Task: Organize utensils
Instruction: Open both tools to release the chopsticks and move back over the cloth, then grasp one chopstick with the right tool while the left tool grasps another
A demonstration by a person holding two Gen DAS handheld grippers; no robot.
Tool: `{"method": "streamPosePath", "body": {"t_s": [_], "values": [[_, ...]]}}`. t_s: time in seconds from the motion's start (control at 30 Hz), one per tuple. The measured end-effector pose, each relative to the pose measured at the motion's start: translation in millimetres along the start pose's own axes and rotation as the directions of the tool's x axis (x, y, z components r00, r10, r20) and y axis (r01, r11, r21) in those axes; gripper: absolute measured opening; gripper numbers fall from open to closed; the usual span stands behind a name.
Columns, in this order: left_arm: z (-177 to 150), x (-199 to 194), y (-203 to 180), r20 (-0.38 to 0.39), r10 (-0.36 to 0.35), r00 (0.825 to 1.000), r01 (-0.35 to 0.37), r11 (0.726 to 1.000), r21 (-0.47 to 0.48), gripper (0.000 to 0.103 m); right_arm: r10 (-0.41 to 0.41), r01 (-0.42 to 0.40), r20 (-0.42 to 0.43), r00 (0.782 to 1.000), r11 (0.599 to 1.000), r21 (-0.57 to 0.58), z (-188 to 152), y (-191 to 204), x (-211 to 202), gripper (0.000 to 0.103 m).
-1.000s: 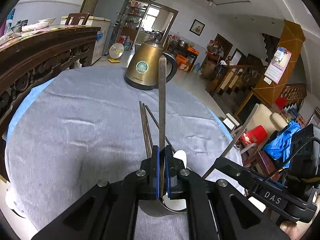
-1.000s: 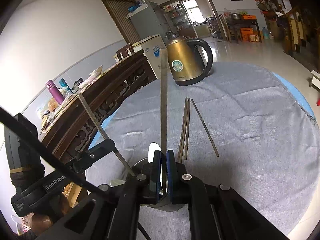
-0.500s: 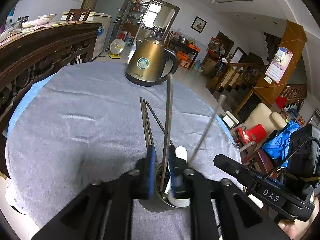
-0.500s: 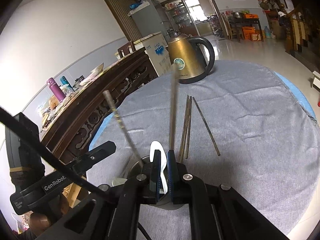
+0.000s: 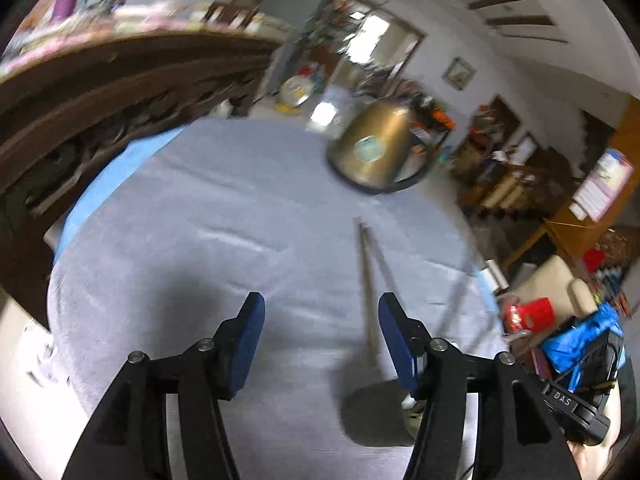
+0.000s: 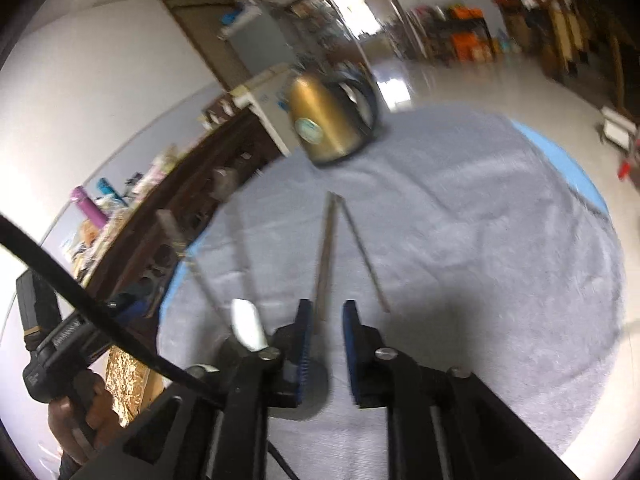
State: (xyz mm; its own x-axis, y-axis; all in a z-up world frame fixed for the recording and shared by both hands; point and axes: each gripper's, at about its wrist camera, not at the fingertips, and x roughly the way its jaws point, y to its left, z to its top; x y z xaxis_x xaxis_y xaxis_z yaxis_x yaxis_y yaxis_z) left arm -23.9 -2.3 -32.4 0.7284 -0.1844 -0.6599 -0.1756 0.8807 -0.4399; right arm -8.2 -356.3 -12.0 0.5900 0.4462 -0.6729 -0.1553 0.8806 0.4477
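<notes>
Left wrist: left gripper [image 5: 320, 330] has just been opening, jaws wide, nothing between them; chopsticks [image 5: 366, 280] lie on the grey cloth [image 5: 200, 240]. Right wrist: right gripper [image 6: 325, 346] has just been opening, jaws narrow, empty; cup [image 6: 316, 380] below holds a spoon [image 6: 248, 326].

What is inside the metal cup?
Two chopsticks and a white spoon stand in the cup; the right hand-held gripper hides its inside.
</notes>
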Motion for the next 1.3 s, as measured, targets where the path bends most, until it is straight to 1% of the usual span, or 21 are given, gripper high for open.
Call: {"method": "streamPosePath", "body": {"t_s": [0.03,0.13,0.23,0.33,0.4,0.6,0.63,0.67,0.77,0.8,0.83,0.87,0.9,0.97,1.1,1.17,1.2,1.23,1.27,1.3], "values": [[1,8,7,-0.023,0.020,1.000,-0.020,1.000,-0.013,0.060,-0.014,0.015,-0.029,0.999,1.000,0.019,1,-10,7,0.028],[-1,27,23,-0.075,0.066,0.995,-0.069,0.997,-0.040,0.060,-0.048,0.052,-0.106,0.993,0.998,0.039,5,-29,29,0.028],[-4,46,30,-0.141,0.095,0.985,-0.101,0.994,-0.036,0.060,-0.062,0.068,-0.160,0.985,0.997,0.035,9,-41,49,0.028],[-4,63,29,-0.192,0.114,0.975,-0.118,0.993,-0.009,0.060,-0.068,0.072,-0.213,0.975,0.997,0.011,14,-47,68,0.028],[-5,71,32,-0.208,0.117,0.971,-0.120,0.993,0.001,0.060,-0.077,0.077,-0.242,0.967,0.997,-0.008,22,-50,82,0.028],[1,99,31,-0.273,0.135,0.952,-0.130,0.991,0.037,0.060,-0.078,0.061,-0.329,0.941,0.996,-0.061,60,-43,136,0.028],[4,106,30,-0.293,0.142,0.946,-0.135,0.990,0.045,0.060,-0.078,0.057,-0.343,0.936,0.996,-0.070,65,-40,145,0.028],[6,110,29,-0.305,0.142,0.942,-0.134,0.990,0.048,0.060,-0.084,0.055,-0.359,0.930,0.995,-0.088,72,-36,156,0.028],[17,128,25,-0.372,0.136,0.918,-0.118,0.991,0.070,0.060,-0.095,0.042,-0.425,0.900,0.990,-0.131,88,-23,188,0.028],[21,135,23,-0.392,0.134,0.910,-0.113,0.991,0.074,0.060,-0.103,0.045,-0.440,0.892,0.989,-0.140,93,-19,199,0.028],[25,140,21,-0.409,0.138,0.902,-0.114,0.990,0.083,0.060,-0.122,0.055,-0.460,0.880,0.986,-0.156,98,-15,208,0.028],[28,143,19,-0.414,0.145,0.899,-0.117,0.989,0.092,0.060,-0.140,0.062,-0.478,0.867,0.983,-0.174,101,-11,216,0.028],[30,145,17,-0.416,0.152,0.897,-0.121,0.988,0.099,0.060,-0.148,0.063,-0.488,0.860,0.981,-0.186,104,-8,222,0.028],[34,150,13,-0.421,0.162,0.892,-0.123,0.985,0.119,0.060,-0.178,0.071,-0.512,0.840,0.972,-0.222,111,1,236,0.028],[39,160,5,-0.440,0.150,0.885,-0.098,0.986,0.138,0.060,-0.243,0.102,-0.546,0.801,0.956,-0.277,123,14,265,0.028],[41,166,2,-0.456,0.144,0.878,-0.085,0.985,0.148,0.060,-0.275,0.119,-0.555,0.785,0.946,-0.301,125,18,276,0.028],[42,170,-1,-0.463,0.146,0.874,-0.082,0.984,0.157,0.060,-0.287,0.124,-0.554,0.781,0.942,-0.312,126,20,279,0.027],[43,173,-4,-0.469,0.145,0.871,-0.076,0.984,0.162,0.060,-0.300,0.130,-0.554,0.776,0.937,-0.324,127,23,282,0.025],[45,177,-8,-0.482,0.139,0.865,-0.065,0.984,0.166,0.060,-0.307,0.135,-0.561,0.769,0.935,-0.327,128,24,284,0.020],[47,183,-11,-0.495,0.136,0.858,-0.058,0.984,0.168,0.060,-0.323,0.146,-0.564,0.760,0.931,-0.336,127,24,285,0.009]]}}
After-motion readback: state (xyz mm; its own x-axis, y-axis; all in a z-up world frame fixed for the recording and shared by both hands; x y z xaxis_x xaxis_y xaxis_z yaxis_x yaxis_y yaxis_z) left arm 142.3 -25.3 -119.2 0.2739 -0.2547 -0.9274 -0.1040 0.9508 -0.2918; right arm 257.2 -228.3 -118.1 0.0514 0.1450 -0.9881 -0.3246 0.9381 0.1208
